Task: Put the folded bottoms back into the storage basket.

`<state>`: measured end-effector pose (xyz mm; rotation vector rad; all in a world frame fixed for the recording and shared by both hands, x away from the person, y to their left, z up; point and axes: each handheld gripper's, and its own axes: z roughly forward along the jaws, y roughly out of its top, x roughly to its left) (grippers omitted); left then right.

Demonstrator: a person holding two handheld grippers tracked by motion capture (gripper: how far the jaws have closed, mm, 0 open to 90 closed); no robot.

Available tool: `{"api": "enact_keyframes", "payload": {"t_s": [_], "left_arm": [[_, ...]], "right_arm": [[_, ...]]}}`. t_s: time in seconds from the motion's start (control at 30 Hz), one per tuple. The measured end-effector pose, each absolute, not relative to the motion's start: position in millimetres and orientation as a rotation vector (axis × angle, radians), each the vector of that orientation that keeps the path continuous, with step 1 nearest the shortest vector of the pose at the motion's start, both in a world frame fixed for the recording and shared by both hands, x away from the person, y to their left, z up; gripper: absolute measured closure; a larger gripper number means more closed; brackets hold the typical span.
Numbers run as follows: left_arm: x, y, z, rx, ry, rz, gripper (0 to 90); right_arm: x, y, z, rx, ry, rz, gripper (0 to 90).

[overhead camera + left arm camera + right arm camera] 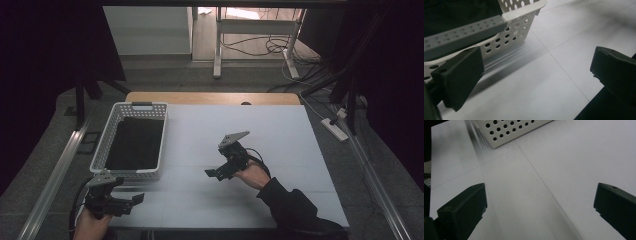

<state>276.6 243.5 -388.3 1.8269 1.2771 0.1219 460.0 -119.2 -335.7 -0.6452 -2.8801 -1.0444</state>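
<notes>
A white perforated basket (116, 116) with grey handles stands on the left of the white table (280, 135); something black lies inside it (136, 142). My left gripper (135, 200) hovers open near the table's front left corner, just in front of the basket. In the left gripper view its jaws stand wide apart over bare table (536, 70), with the basket's corner (521, 22) and grey handle (461, 35) close ahead. My right gripper (214, 173) is open over the table's middle, pointing left. In the right gripper view its jaws (540, 207) frame bare table, the basket wall (511, 130) farther off.
A wooden strip (210, 98) runs along the table's far edge. Beyond it are a metal frame (255, 30), cables (260, 47) and a power strip (336, 129) on the floor. Dark curtains hang on both sides. A metal rail (55, 170) lies left of the table.
</notes>
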Motion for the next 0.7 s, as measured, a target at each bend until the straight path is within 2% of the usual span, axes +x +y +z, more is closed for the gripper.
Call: {"api": "enact_keyframes", "payload": {"t_s": [0.7], "left_arm": [[279.6,247.7,-395.6,1.842,1.295,0.133,0.0]], "right_arm": [[448.4,-143.6,-328.5,-0.680,-2.882,-1.070,0.0]]}}
